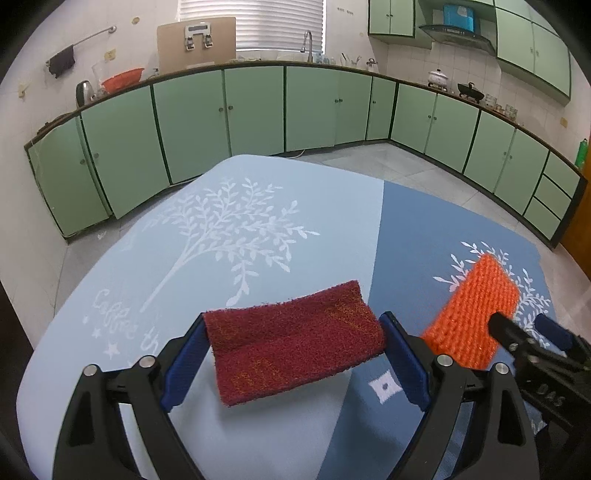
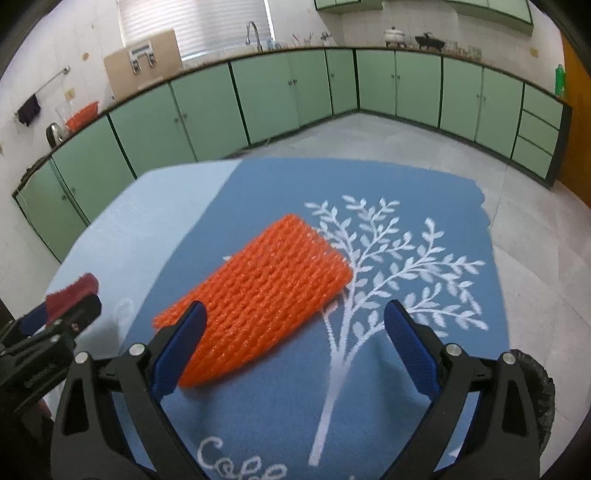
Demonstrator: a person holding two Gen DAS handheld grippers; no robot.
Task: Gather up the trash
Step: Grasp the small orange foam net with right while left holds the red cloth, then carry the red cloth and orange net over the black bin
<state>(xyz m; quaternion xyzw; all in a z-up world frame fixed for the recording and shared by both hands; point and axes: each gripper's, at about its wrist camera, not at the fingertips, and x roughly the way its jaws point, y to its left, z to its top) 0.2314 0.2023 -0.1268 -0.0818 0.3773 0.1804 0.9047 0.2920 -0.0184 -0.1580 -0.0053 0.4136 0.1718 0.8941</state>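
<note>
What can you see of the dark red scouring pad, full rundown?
The dark red scouring pad is a coarse, fibrous rectangle with faint yellowish flecks and a slight crease along its length. It sits crosswise between the blue pads of the left tool, its two short ends against them, tilted and apparently lifted off the blue tablecloth. The right wrist view shows only one fuzzy end sticking out of that tool. Nothing else touches it.

A long run of pale green base cabinets (image 1: 255,110) wraps the room in an L. Above its dark counter, a window with white blinds (image 1: 251,22) sits behind the tap (image 1: 307,40). Matching wall cabinets (image 1: 532,44) hang over the counter's right stretch, beside a range hood (image 1: 458,35). White tiled walls rise behind the counter; grey floor tiles (image 2: 406,140) spread below.
</note>
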